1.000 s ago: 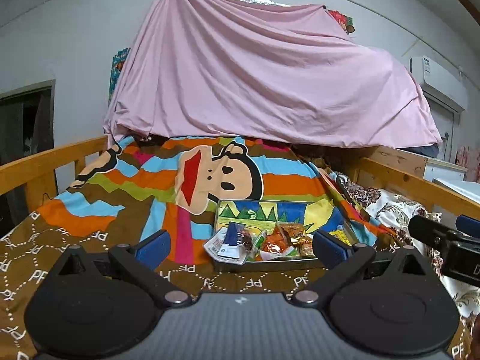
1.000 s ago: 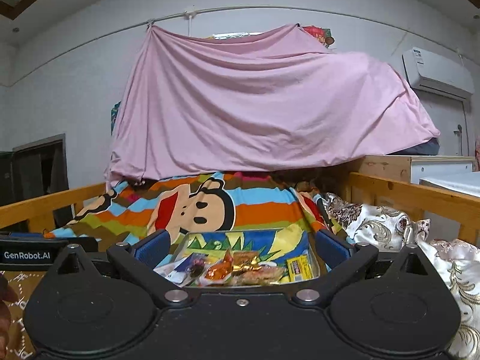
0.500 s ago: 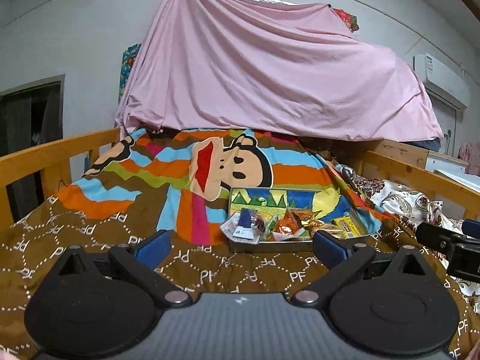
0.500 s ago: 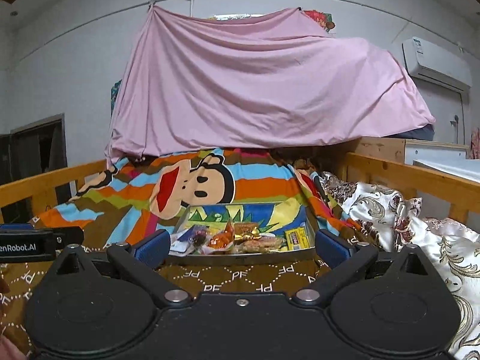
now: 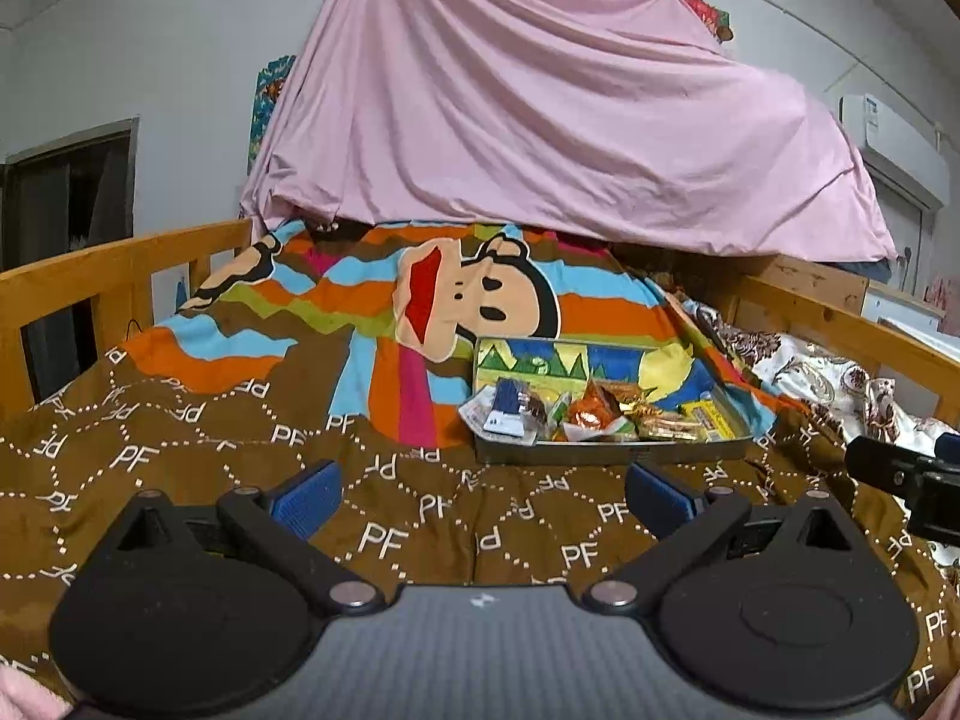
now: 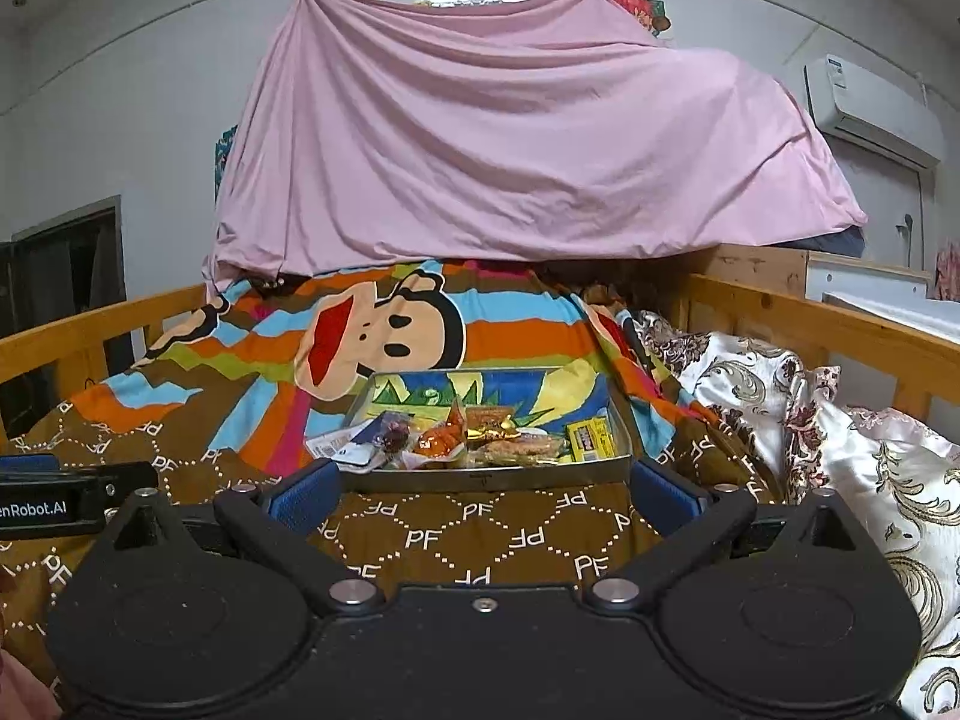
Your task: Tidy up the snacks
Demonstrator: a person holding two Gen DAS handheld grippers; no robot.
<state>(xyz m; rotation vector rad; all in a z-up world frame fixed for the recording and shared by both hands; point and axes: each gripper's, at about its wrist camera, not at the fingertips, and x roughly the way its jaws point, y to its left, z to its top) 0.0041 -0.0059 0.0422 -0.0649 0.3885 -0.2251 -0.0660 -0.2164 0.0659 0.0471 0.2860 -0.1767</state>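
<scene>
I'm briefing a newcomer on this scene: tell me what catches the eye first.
A big pink sheet drapes across the back, above a striped cartoon-monkey blanket on the wooden-railed bed. In front lies a metal tray of wrapped snacks, with the open right gripper just short of it and the open left gripper farther back.

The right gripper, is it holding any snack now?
No, the right gripper is open and empty, above the brown blanket, short of the snack tray.

The tray sits on the quilt, snacks piled at its near end; a sheet hangs behind; a pillow lies right of it.
</scene>
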